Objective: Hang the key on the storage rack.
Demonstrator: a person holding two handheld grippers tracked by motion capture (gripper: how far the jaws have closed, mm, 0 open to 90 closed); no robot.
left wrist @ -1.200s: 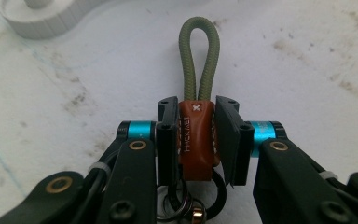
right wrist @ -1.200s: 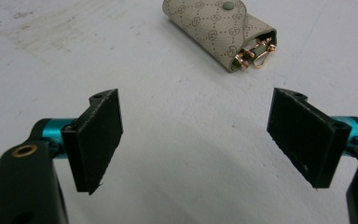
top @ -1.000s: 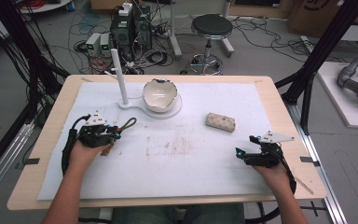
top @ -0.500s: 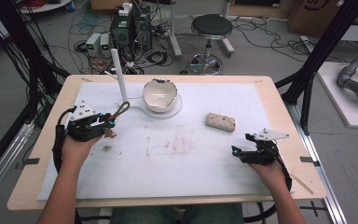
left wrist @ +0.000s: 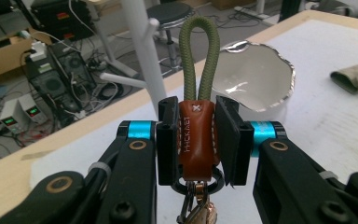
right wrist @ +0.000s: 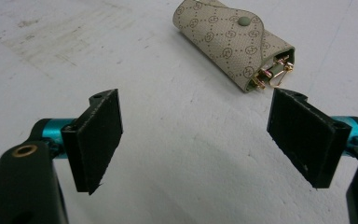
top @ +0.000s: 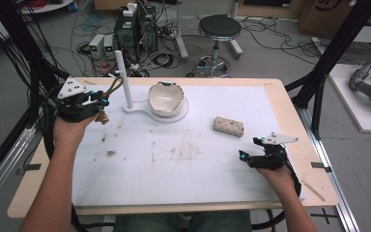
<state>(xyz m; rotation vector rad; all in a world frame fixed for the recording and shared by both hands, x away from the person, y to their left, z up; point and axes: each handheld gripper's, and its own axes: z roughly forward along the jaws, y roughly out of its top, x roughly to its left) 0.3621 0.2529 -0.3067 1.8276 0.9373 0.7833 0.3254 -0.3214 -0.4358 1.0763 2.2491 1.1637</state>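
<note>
My left gripper (left wrist: 198, 140) is shut on a brown leather keychain (left wrist: 196, 140); its olive cord loop (left wrist: 198, 51) sticks up past the pads and a metal ring with keys hangs below. In the high view the left gripper (top: 101, 99) is raised at the table's left, the loop (top: 114, 87) close to a white post (top: 123, 79). The post's base carries a white bowl (top: 165, 98) with a jagged rim, also seen beyond the jaws (left wrist: 254, 81). My right gripper (right wrist: 196, 140) stands open just above the white mat, a beige patterned key pouch (right wrist: 233, 42) lying ahead of it.
The pouch (top: 229, 126) rests on the mat right of the bowl. The white mat (top: 183, 159) shows brown stains. The post has a short side peg (left wrist: 116, 77). Cables, power boxes and a stool (top: 219, 29) stand behind the table.
My left gripper has risen off the mat with the keychain and moved toward the white post. The right gripper has stayed put.
</note>
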